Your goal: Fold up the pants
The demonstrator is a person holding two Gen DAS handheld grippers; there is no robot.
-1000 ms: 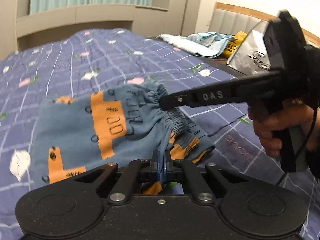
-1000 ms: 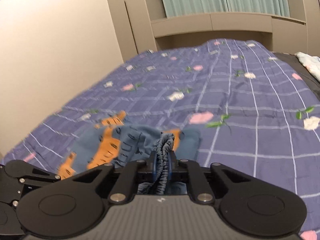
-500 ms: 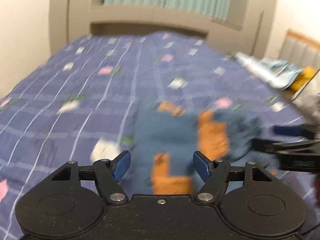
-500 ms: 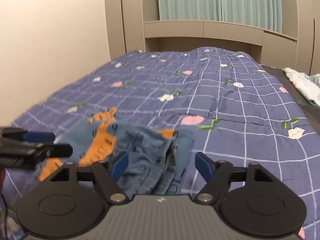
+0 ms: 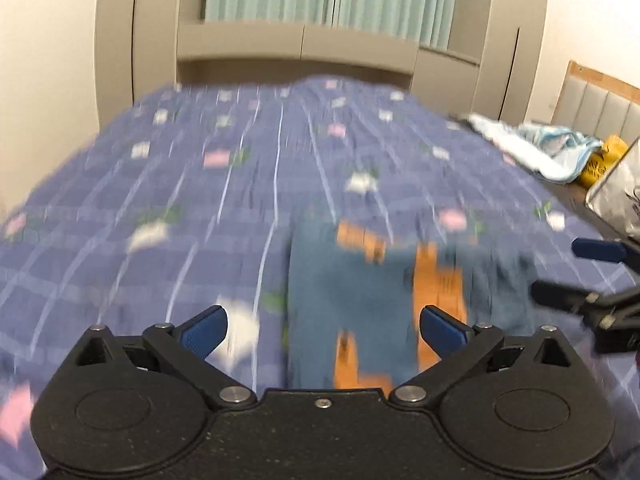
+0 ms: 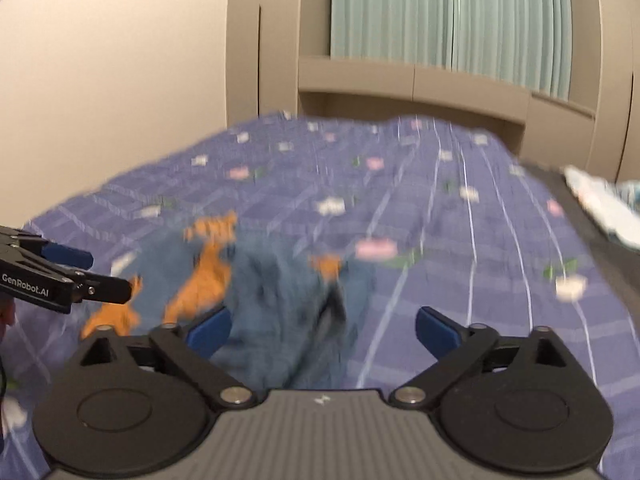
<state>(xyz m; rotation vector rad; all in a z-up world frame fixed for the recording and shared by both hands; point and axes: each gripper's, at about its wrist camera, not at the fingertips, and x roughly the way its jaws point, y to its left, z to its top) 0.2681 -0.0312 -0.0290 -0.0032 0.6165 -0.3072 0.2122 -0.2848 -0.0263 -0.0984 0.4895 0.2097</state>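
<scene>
**Both grippers let go, pants left in a loose fold**

On the left, the left gripper stands with its jaws spread wide; they have just been opening and nothing is between the pads, the pants lying on the bedspread just beyond them. The flat left part looks settled. Toward the right the cloth bunches into a rumpled heap by the waistband, and that is the risk: released unevenly, it could slump open or leave the fold crooked, and a careless re-grasp there might catch only one layer. The right gripper likewise gapes, having just been opening, holding nothing, with the pants just ahead of its tips.

Both views are smeared, so fold edges, layer count and the waistband's exact lie cannot be made out; the near edge of the pants is hidden behind the gripper bodies
</scene>
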